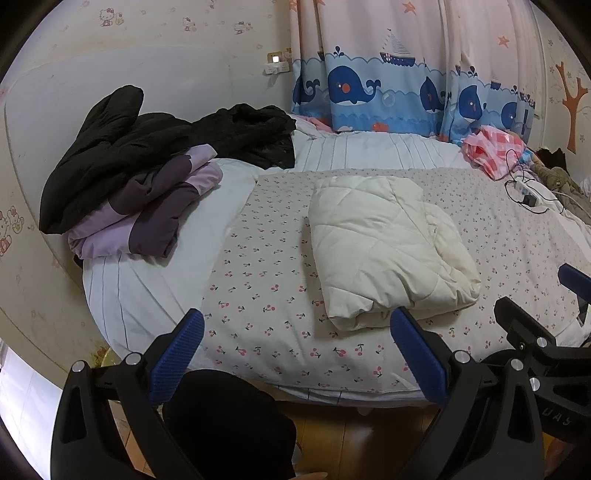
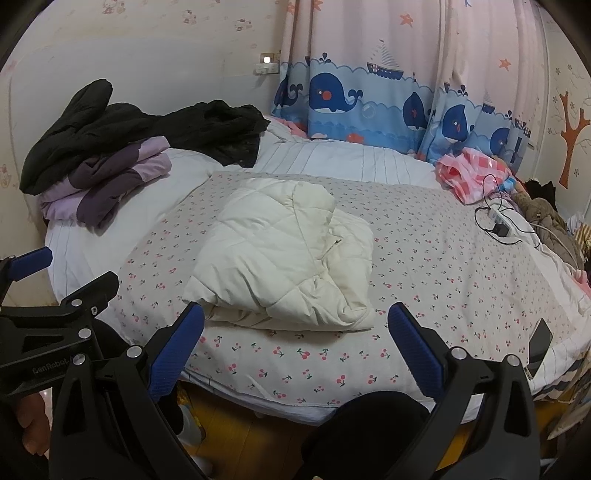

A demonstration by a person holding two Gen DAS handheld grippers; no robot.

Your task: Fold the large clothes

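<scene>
Both wrist views look from just off the foot of the bed [image 1: 258, 295], slightly downward across it toward the whale curtain [image 2: 351, 96]. The left view sits further left, probably a little lower. The 2 share the cream folded garment [image 1: 384, 247], and each catches the other gripper at its edge.

A whale-print curtain [image 1: 388, 88] hangs behind the bed [image 1: 280, 295], beside cartoon-patterned wallpaper [image 1: 166, 26] over wooden floor [image 1: 354, 435].
</scene>
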